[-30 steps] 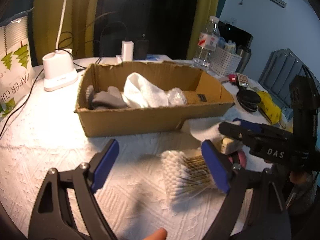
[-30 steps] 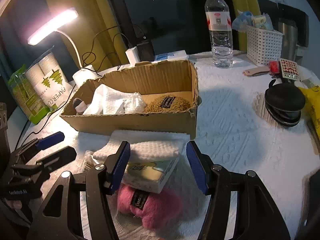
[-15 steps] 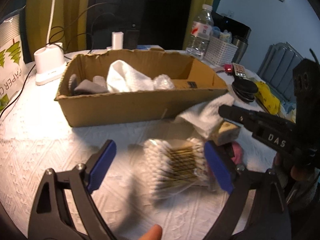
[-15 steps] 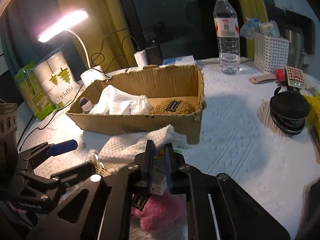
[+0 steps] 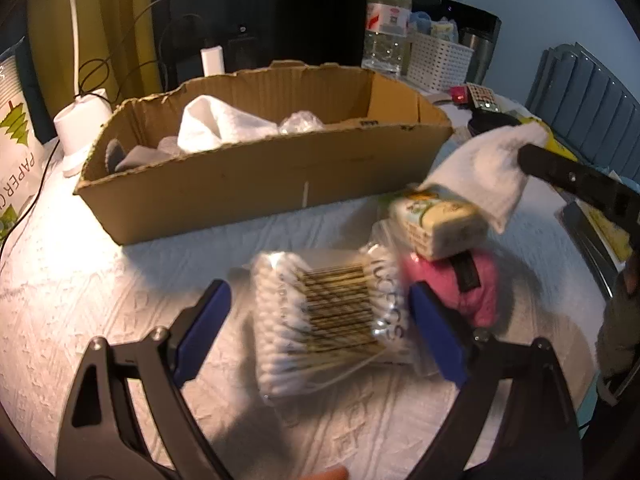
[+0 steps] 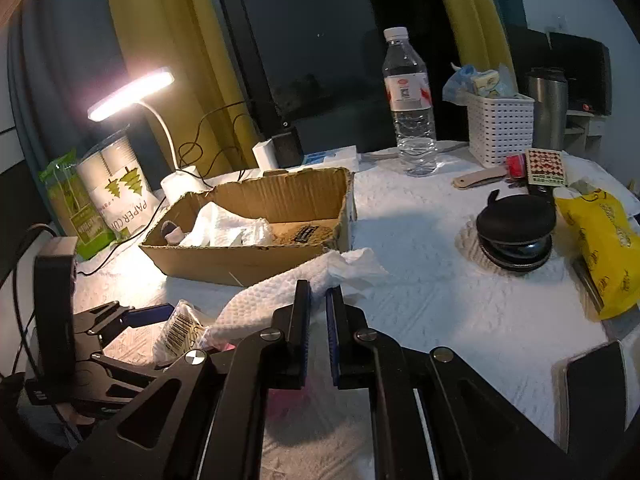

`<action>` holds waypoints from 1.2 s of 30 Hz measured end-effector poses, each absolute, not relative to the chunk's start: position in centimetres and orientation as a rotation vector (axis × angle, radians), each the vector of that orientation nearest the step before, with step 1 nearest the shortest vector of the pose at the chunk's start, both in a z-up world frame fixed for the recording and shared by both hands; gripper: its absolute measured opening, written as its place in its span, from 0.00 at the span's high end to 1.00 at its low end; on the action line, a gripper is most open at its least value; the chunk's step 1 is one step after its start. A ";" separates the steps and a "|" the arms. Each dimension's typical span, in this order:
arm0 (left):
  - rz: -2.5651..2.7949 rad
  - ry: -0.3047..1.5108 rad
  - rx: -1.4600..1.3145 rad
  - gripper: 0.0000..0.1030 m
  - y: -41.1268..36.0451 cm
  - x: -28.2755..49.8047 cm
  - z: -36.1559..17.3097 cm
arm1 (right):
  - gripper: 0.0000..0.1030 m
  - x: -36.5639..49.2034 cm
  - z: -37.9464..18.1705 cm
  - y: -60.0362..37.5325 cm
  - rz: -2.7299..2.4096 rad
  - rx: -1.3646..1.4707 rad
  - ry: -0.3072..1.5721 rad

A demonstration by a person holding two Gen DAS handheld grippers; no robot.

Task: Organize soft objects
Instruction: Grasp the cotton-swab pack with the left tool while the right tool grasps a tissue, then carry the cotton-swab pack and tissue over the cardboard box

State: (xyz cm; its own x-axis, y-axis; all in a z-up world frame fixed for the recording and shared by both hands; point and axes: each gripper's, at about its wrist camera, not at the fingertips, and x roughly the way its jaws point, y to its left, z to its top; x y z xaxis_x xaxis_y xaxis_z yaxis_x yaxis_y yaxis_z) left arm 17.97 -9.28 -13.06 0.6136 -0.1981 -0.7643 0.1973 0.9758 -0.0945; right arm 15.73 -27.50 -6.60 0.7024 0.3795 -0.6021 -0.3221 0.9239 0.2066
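Lifted white towel [image 6: 280, 292] pinched in right gripper [image 6: 318, 300], left gripper [image 5: 320, 316] spread around one cotton-swab pack [image 5: 328, 312]

I take the water bottle [image 6: 409, 104] as my landmark, standing upright on the white tablecloth [image 6: 440, 304]. Just right of it I see a white lattice basket [image 6: 500, 128], then a steel flask [image 6: 548, 108]. Nearer me and right of the bottle lies a round black case [image 6: 516, 232], with a yellow bag [image 6: 600, 248] beside that. Far left of the bottle a lit desk lamp [image 6: 132, 92] glows above a paper-cup pack [image 6: 116, 188].
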 end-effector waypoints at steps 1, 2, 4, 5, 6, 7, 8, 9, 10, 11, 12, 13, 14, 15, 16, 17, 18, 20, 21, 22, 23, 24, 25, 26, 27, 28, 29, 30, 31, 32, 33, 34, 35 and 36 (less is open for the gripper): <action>-0.235 0.881 -0.006 0.20 -9.2 18.0 -13.0 | 0.91 15.6 -6.6 -27.5 0.393 0.086 0.686; -0.241 0.884 -0.012 0.28 -9.2 18.0 -13.1 | 0.91 15.5 -6.5 -27.5 0.394 0.084 0.684; -0.243 0.878 -0.012 0.29 -9.1 17.9 -13.0 | 0.91 15.3 -6.3 -27.4 0.399 0.079 0.677; -0.246 0.876 -0.011 0.29 -9.1 17.8 -13.0 | 0.91 15.2 -6.2 -27.3 0.401 0.073 0.673; -0.251 0.872 -0.013 0.30 -9.1 17.7 -12.9 | 0.91 15.1 -6.1 -27.2 0.403 0.069 0.670; -0.254 0.869 -0.015 0.30 -9.1 17.7 -12.8 | 0.91 15.0 -5.9 -27.1 0.406 0.063 0.665; -0.258 0.864 -0.017 0.30 -9.0 17.5 -12.7 | 0.91 15.0 -5.8 -27.0 0.408 0.060 0.661; -0.258 0.860 -0.017 0.30 -8.9 17.4 -12.5 | 0.91 14.9 -5.6 -26.8 0.410 0.056 0.655; -0.259 0.854 -0.017 0.30 -8.8 17.3 -12.3 | 0.91 14.9 -5.5 -26.7 0.411 0.054 0.652; -0.260 0.848 -0.019 0.30 -8.6 17.1 -12.1 | 0.91 14.8 -5.4 -26.5 0.412 0.048 0.648; -0.259 0.842 -0.021 0.30 -8.4 16.9 -11.9 | 0.91 14.8 -5.2 -26.5 0.413 0.045 0.645; -0.258 0.836 -0.024 0.30 -8.2 16.8 -11.6 | 0.91 14.7 -5.1 -26.4 0.415 0.041 0.641; -0.257 0.828 -0.027 0.30 -8.0 16.8 -11.3 | 0.91 14.7 -4.9 -26.2 0.417 0.037 0.636; -0.256 0.822 -0.028 0.30 -7.9 16.6 -11.1 | 0.91 14.6 -4.7 -26.1 0.419 0.033 0.630; -0.255 0.813 -0.032 0.30 -7.7 16.5 -10.8 | 0.91 14.6 -4.6 -26.0 0.420 0.031 0.627; -0.253 0.807 -0.034 0.30 -7.5 16.4 -10.6 | 0.91 14.5 -4.4 -25.9 0.421 0.029 0.622; -0.252 0.798 -0.037 0.30 -7.3 16.3 -10.3 | 0.91 14.5 -4.2 -25.8 0.422 0.028 0.617; -0.247 0.783 -0.042 0.30 -7.0 16.2 -9.8 | 0.91 14.4 -3.9 -25.6 0.423 0.026 0.610; -0.245 0.774 -0.045 0.30 -6.7 16.1 -9.5 | 0.91 14.4 -3.7 -25.5 0.423 0.024 0.606; -0.243 0.766 -0.048 0.30 -6.5 16.1 -9.2 | 0.91 14.4 -3.6 -25.5 0.423 0.023 0.603; -0.239 0.757 -0.053 0.30 -6.3 16.1 -8.9 | 0.91 14.4 -3.4 -25.4 0.424 0.020 0.600; -0.239 0.750 -0.058 0.30 -6.2 16.1 -8.7 | 0.91 14.4 -3.3 -25.3 0.423 0.018 0.597; -0.238 0.742 -0.063 0.30 -6.0 16.1 -8.4 | 0.91 14.4 -3.1 -25.2 0.423 0.016 0.593; -0.238 0.733 -0.066 0.30 -5.7 16.0 -8.2 | 0.91 14.4 -3.0 -25.1 0.424 0.013 0.590; -0.239 0.727 -0.066 0.30 -5.8 16.0 -7.9 | 0.91 14.5 -2.8 -25.0 0.424 0.011 0.587; -0.240 0.720 -0.065 0.30 -5.7 16.1 -7.7 | 0.91 14.5 -2.7 -25.0 0.424 0.009 0.584; -0.240 0.713 -0.064 0.30 -5.6 16.1 -7.4 | 0.91 14.5 -2.6 -24.9 0.425 0.007 0.580; -0.240 0.708 -0.064 0.30 -5.6 16.1 -7.2 | 0.91 14.6 -2.5 -24.9 0.424 0.005 0.578; -0.241 0.702 -0.063 0.30 -5.6 16.1 -7.0 | 0.91 14.6 -2.4 -24.8 0.424 0.003 0.575; -0.241 0.696 -0.063 0.30 -5.6 16.2 -6.9 | 0.91 14.8 -2.3 -24.7 0.423 0.002 0.573; -0.240 0.689 -0.062 0.30 -5.6 16.2 -6.7 | 0.91 14.9 -2.2 -24.7 0.423 0.001 0.571; -0.239 0.683 -0.062 0.30 -5.6 16.2 -6.6 | 0.91 15.0 -2.1 -24.6 0.422 0.000 0.568; -0.238 0.676 -0.061 0.30 -5.5 16.3 -6.3 | 0.91 15.1 -2.0 -24.6 0.421 0.000 0.564; -0.237 0.672 -0.059 0.30 -5.5 16.5 -6.2 | 0.91 15.2 -1.9 -24.5 0.422 0.000 0.560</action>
